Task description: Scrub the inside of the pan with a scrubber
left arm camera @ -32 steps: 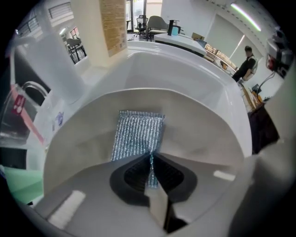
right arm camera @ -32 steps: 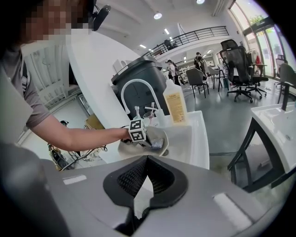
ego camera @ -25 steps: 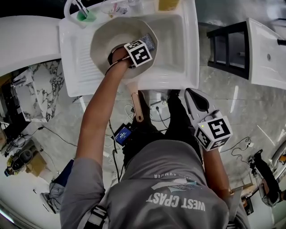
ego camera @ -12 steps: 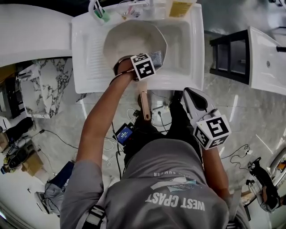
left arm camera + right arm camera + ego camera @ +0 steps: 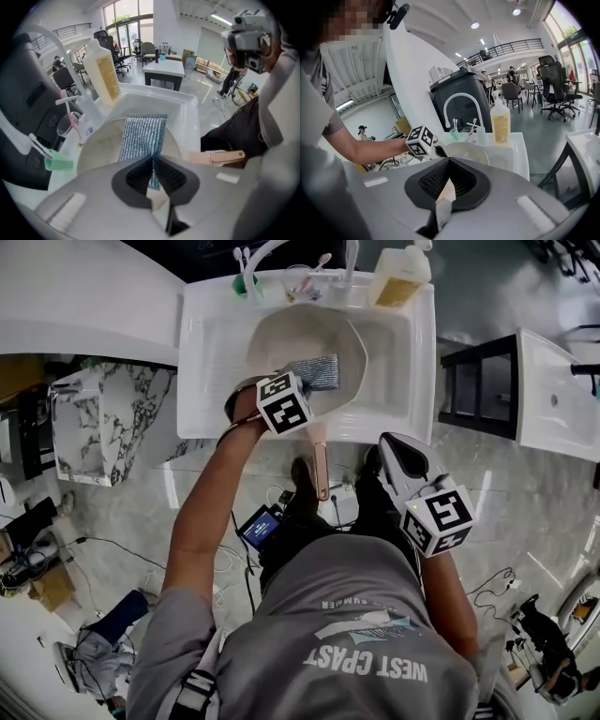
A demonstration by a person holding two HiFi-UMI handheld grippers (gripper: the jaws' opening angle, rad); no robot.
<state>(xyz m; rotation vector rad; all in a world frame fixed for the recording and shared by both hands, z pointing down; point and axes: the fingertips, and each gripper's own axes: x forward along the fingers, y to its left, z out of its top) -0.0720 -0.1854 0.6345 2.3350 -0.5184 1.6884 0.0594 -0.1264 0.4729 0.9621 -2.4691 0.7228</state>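
A pale pan sits in the white sink, its rose-gold handle sticking out over the near edge. My left gripper is above the pan's near rim, shut on a blue-grey glittery scrubber. In the left gripper view the scrubber hangs from the closed pads over the pan, with the handle at the right. My right gripper hangs outside the sink by the person's front, shut and holding nothing; its view looks at the pan.
A yellow soap bottle, a tap and a cup of toothbrushes line the sink's far edge. A green holder stands at the sink's corner. A black-framed table is at the right, cables lie on the floor.
My left gripper has lifted with the scrubber from deep inside the pan to above its near rim. The right gripper has come up and nearer the sink's front edge.
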